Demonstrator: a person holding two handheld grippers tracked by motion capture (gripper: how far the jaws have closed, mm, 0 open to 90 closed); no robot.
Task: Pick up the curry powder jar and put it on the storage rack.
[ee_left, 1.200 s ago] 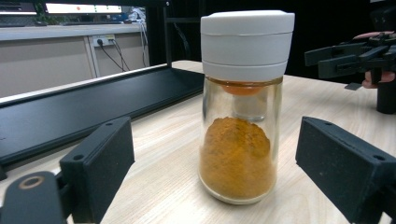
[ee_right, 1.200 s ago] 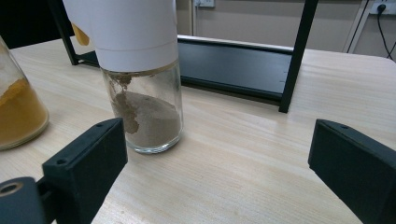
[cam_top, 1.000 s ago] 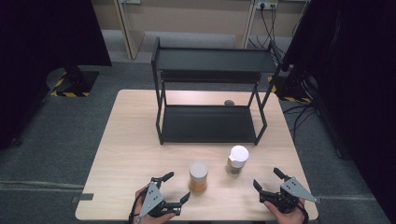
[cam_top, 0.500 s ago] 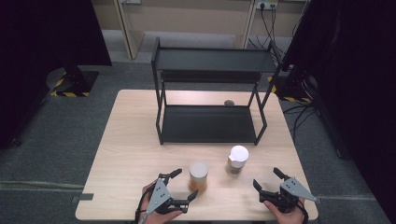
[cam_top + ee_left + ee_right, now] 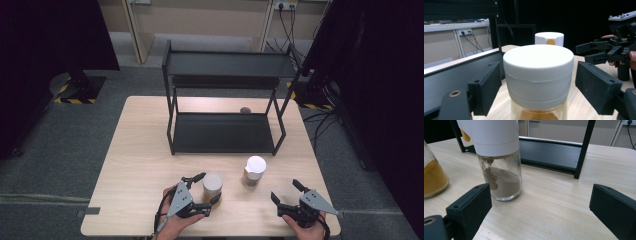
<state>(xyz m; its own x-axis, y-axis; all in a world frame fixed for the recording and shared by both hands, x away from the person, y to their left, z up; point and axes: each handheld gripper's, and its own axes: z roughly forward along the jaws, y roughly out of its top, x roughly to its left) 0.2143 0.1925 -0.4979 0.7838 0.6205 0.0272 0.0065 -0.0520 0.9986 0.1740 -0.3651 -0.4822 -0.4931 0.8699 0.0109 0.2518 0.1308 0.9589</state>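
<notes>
On the near left of the pale wood-grain tabletop, the left gripper has its black fingers on either side of a jar of yellow powder. They have just been closing, yet in the left gripper view a narrow gap shows between each blocky, matte pad and the jar's smooth white screw lid, so they stand around it, not pressing. The jar is round clear glass, with orange-yellow powder showing below the lid.

Just to the right and slightly farther off stands a second jar, the jar of brown powder: clear glass, a tall white cap, greyish-brown powder heaped at the bottom and smeared up the inside wall. It stands apart from the first jar.

At the near right, the right gripper rests in the person's hand with its fingers spread wide and nothing between them, pointing toward the brown jar.

Beyond the jars, a black metal two-tier shelf rack fills the far middle of the tabletop, with a small grey object behind its lower shelf.
</notes>
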